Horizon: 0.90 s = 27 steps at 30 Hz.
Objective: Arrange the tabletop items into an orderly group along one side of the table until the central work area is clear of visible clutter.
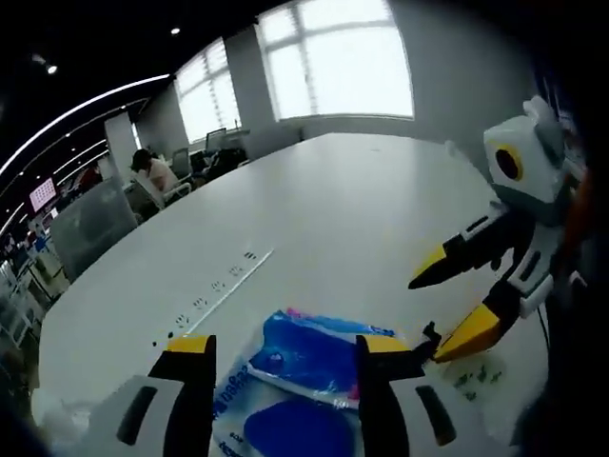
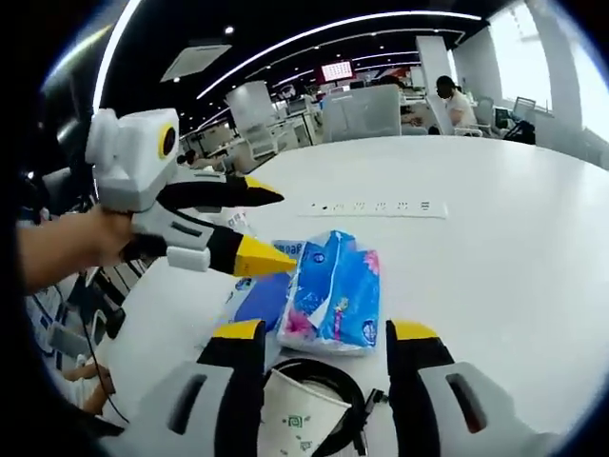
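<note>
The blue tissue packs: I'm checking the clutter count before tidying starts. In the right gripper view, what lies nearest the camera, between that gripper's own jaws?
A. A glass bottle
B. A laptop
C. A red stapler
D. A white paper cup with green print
D: a white paper cup with green print sits between the right gripper's open jaws, nearer than the blue tissue packs on the white table.
</note>
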Motion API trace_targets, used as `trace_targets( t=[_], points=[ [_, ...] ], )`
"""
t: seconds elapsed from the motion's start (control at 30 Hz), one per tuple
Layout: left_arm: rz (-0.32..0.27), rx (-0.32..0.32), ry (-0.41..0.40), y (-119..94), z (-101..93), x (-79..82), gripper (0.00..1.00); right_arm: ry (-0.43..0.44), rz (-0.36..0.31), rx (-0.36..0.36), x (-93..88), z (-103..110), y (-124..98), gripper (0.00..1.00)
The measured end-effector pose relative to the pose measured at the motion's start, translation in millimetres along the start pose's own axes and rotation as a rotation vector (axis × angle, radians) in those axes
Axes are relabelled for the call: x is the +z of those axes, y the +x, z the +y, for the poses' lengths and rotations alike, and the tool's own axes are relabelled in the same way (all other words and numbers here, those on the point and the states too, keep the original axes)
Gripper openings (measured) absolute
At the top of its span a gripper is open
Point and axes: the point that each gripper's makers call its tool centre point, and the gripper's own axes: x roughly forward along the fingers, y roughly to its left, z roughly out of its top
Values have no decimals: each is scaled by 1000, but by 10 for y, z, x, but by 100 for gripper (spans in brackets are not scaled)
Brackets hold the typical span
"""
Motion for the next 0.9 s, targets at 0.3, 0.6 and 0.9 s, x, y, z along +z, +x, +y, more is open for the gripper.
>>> trace_targets(
  t=[0.3,0.6,0.9],
  points=[
    [69,-40,16,205,-5,-96,51,15,22,-10,-28,12,100,36],
    [78,-36,-4,325,142,-56,42,33,66,-21,-45,-10,231,30],
    [95,-45,-63,492,213,-66,37,65,90,9,-90,-27,343,23]
  ],
)
